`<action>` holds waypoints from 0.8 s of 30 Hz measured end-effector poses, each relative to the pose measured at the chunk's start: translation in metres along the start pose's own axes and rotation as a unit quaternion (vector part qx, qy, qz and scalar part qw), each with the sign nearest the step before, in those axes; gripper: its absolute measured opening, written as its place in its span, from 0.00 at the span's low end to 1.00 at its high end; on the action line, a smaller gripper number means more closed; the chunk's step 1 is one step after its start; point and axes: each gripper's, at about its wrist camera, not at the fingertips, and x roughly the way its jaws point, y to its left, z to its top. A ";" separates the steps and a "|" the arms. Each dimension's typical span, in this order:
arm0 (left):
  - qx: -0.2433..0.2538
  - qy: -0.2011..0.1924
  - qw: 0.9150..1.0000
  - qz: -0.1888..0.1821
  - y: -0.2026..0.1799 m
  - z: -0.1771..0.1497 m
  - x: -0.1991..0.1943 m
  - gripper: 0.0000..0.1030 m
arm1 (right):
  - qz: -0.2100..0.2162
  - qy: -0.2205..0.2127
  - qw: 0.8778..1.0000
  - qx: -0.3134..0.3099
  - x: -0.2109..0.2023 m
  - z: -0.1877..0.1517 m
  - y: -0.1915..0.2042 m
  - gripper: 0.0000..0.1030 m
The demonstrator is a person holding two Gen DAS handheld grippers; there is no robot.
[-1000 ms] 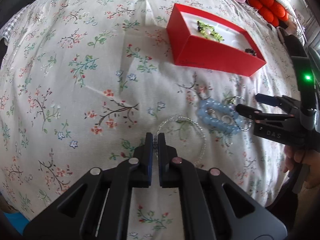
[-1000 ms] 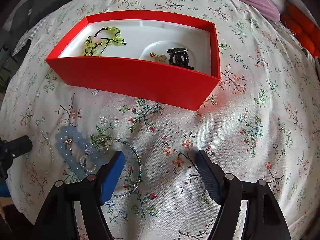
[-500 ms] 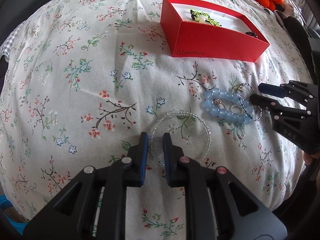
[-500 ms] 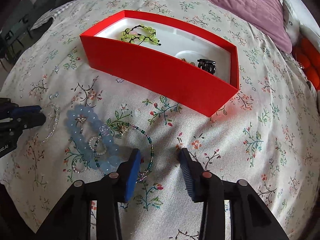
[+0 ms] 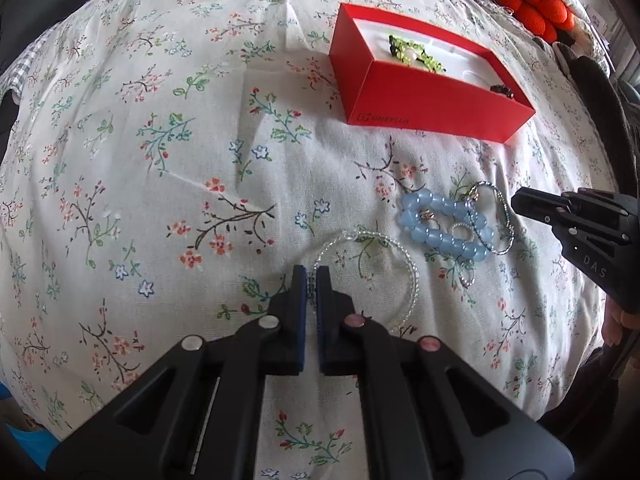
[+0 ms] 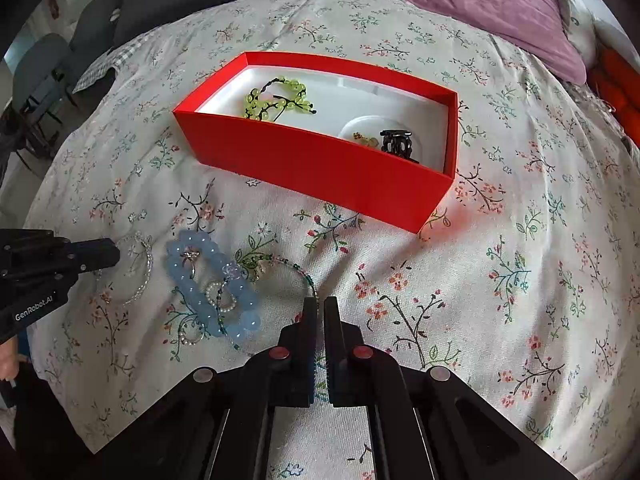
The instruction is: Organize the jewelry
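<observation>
**Inspector A:** State the left gripper [image 5: 311,280].

**Inspector B:** It was low over the floral bedspread [image 5: 160,140], pointing forward, fingers pinched onto the near edge of the clear bead bracelet [image 5: 404,258]. The rest of the loop lay flat on the cloth.

**A:** And the right gripper [image 6: 319,307]?

**B:** Nearly level, jaws closed to a narrow slit on the green bead chain [image 6: 308,276] at its near end. The chain ran back across the blue bead bracelet [image 6: 200,276], which lay on the cloth.

**A:** The container?

**B:** The red box [image 6: 320,160] stood beyond both, well apart. It held a yellow-green bead piece [image 6: 276,98] and a black hair claw [image 6: 398,144].
</observation>
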 end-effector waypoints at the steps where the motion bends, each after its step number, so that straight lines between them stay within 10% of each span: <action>1: 0.000 -0.006 1.000 -0.001 0.000 0.001 -0.003 0.05 | 0.003 -0.004 1.000 0.002 -0.003 0.001 0.000 0.03; 13: -0.006 -0.024 1.000 -0.007 0.003 0.007 -0.011 0.05 | 0.042 -0.012 0.999 0.014 -0.012 0.014 -0.013 0.18; 17: -0.004 -0.017 1.000 -0.003 0.005 0.006 -0.008 0.05 | 0.045 -0.011 0.999 -0.021 -0.011 0.007 -0.001 0.64; 24: -0.002 -0.004 1.000 0.008 0.006 0.001 0.000 0.05 | 0.053 -0.024 0.996 -0.071 -0.006 0.000 0.022 0.61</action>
